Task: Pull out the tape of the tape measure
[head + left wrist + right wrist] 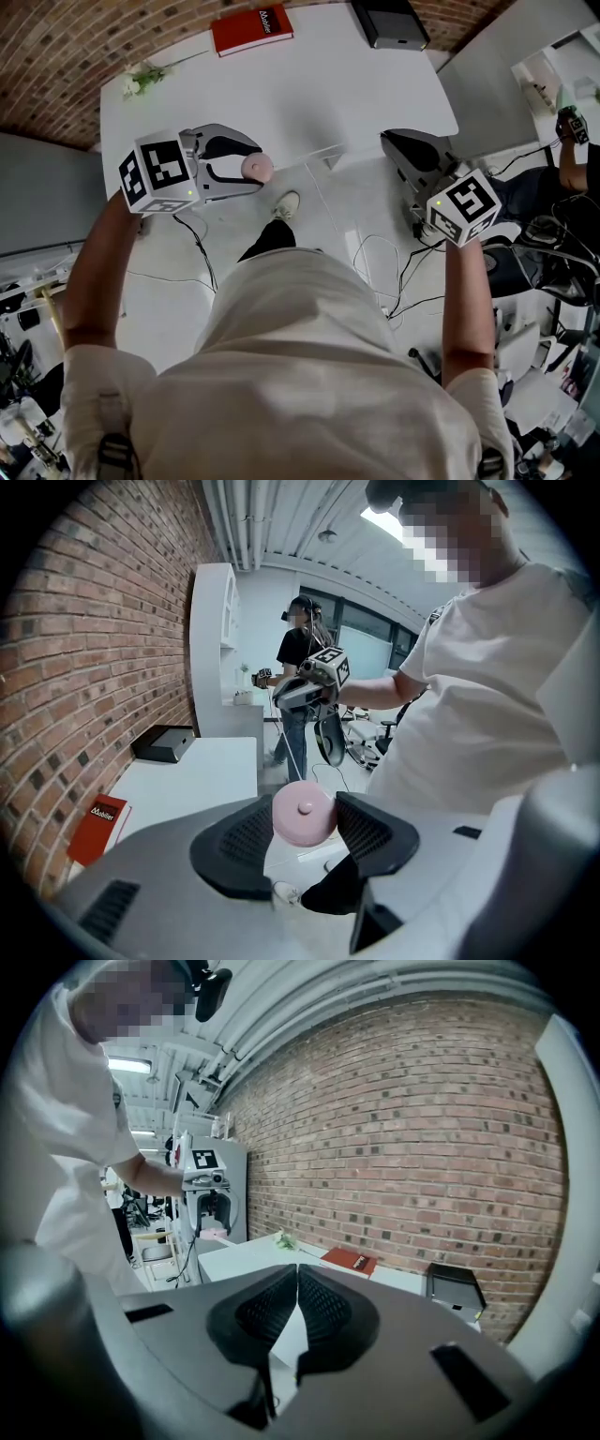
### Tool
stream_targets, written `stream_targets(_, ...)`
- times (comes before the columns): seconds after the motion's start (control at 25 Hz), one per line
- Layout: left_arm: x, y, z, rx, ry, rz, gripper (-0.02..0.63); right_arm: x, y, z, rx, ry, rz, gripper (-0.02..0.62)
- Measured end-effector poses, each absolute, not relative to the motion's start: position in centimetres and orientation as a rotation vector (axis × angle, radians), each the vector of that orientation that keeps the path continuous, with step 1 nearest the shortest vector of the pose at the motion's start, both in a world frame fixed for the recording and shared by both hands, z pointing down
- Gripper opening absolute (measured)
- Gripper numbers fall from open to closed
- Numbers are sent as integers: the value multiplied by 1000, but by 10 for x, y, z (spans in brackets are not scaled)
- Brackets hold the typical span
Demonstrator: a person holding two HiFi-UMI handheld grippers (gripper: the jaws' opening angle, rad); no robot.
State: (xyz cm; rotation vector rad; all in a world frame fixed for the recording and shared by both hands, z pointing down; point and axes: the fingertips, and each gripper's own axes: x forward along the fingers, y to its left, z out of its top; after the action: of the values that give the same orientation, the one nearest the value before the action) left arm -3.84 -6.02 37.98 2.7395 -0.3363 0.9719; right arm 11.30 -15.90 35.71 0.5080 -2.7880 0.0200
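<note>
Gripping the pink tape measure [303, 815] by its round case, the left gripper [251, 171] has wide jaws. The thin tape [295, 747] runs out to the right gripper [297, 1283] - jaws closed on it - before the white table [281, 94].

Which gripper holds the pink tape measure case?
The left gripper: its jaws clamp the round pink tape measure. The right gripper has its jaws shut together, with no case between them.
</note>
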Motion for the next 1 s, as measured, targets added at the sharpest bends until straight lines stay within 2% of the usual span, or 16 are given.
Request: stream_targets(1.0, -60, -62, 383, 2712, -392, 975, 209, 118, -180, 365, 585, -2770, 32, 8)
